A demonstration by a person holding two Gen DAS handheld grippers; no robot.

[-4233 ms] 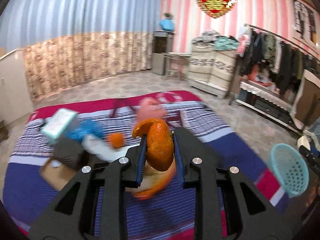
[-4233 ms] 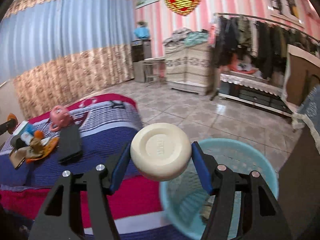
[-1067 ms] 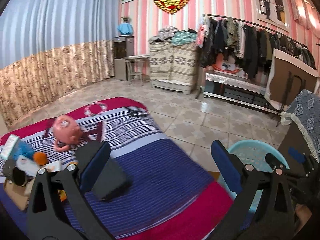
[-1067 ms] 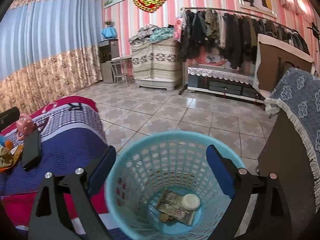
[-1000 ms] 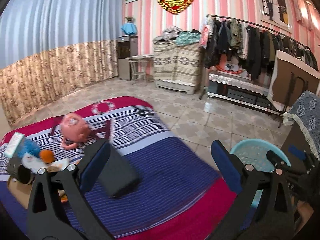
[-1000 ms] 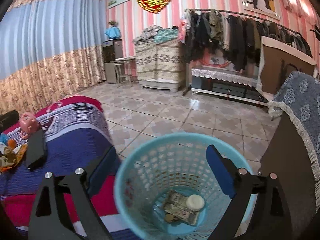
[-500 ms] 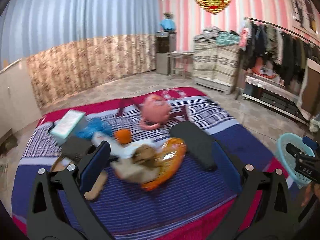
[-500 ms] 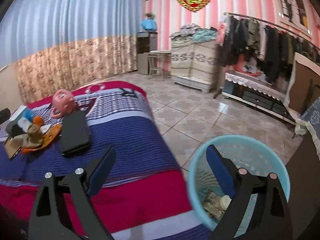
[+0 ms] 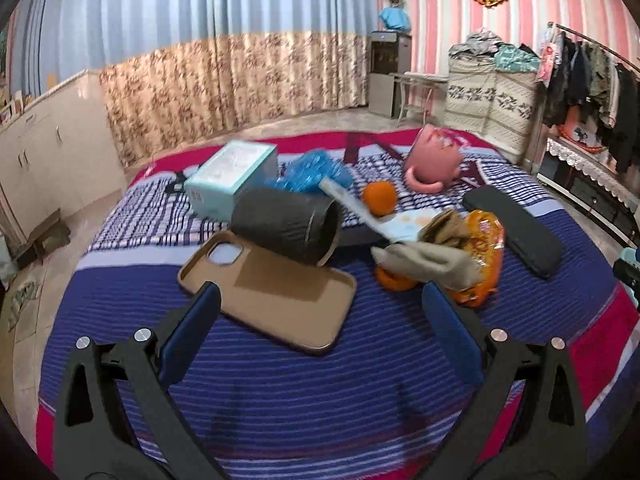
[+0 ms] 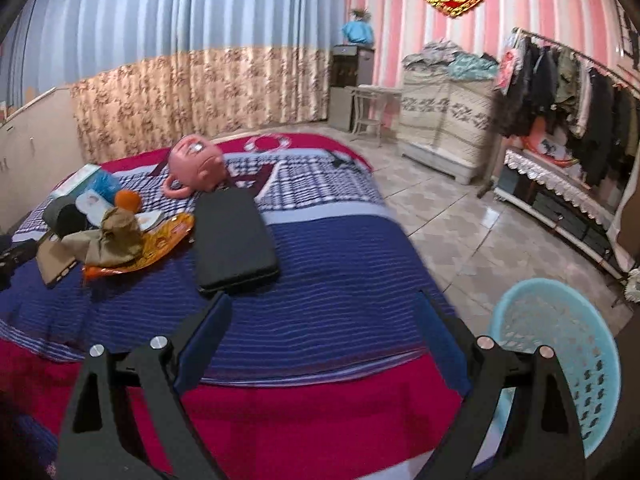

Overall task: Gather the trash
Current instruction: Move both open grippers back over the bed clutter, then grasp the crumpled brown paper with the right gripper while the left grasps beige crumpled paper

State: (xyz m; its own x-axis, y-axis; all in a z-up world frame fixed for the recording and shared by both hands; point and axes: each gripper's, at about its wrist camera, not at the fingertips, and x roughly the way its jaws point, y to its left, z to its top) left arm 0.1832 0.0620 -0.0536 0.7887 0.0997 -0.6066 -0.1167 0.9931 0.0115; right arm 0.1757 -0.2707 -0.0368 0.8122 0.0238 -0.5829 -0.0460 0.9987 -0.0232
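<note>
The left gripper (image 9: 320, 320) hangs with jaws spread wide and empty over a striped blanket (image 9: 320, 408). Just ahead lie a tan phone case (image 9: 276, 292), a dark cup (image 9: 284, 224) tipped on its side touching it, and to the right crumpled brown paper (image 9: 432, 264) on an orange wrapper (image 9: 486, 252). The right gripper (image 10: 320, 328), also wide and empty, points at a black case (image 10: 232, 236); a blue basket (image 10: 560, 352) stands on the floor to its right.
</note>
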